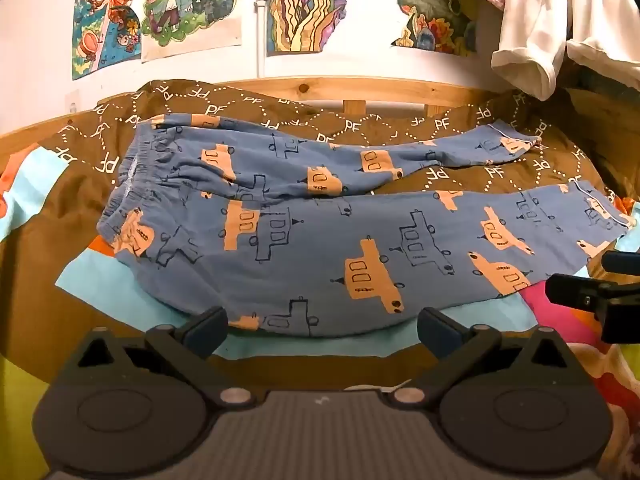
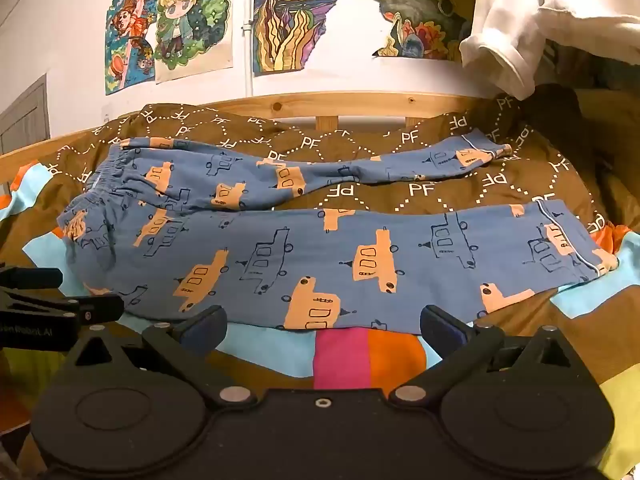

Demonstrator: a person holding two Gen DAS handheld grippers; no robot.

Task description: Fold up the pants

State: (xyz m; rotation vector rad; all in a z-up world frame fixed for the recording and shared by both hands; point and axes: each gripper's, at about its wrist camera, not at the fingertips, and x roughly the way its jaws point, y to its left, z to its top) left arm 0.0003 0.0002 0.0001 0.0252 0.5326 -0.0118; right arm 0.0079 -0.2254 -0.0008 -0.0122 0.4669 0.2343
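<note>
we see the pants (image 1: 320, 248) spread flat on the bed, blue with orange and outlined vehicle prints. waistband to our left, both legs running off to the right. the far leg (image 2: 400, 164) angles away from the near leg (image 2: 400, 256), with a wedge of brown quilt (image 2: 420, 192) showing between them. the near edge of the pants lies over a patch-coloured blanket (image 2: 360, 356).

our left gripper (image 1: 322, 326) is released, fingers wide apart, hovering just short of the near edge by the seat, holding nothing. our right gripper (image 2: 324, 326) is likewise spread wide and empty, just short of the near leg's edge. neither touches the cloth.

behind: wooden bed frame (image 1: 360, 88), drawings on the wall (image 1: 160, 12), a white garment (image 2: 540, 28) hanging at upper right.
</note>
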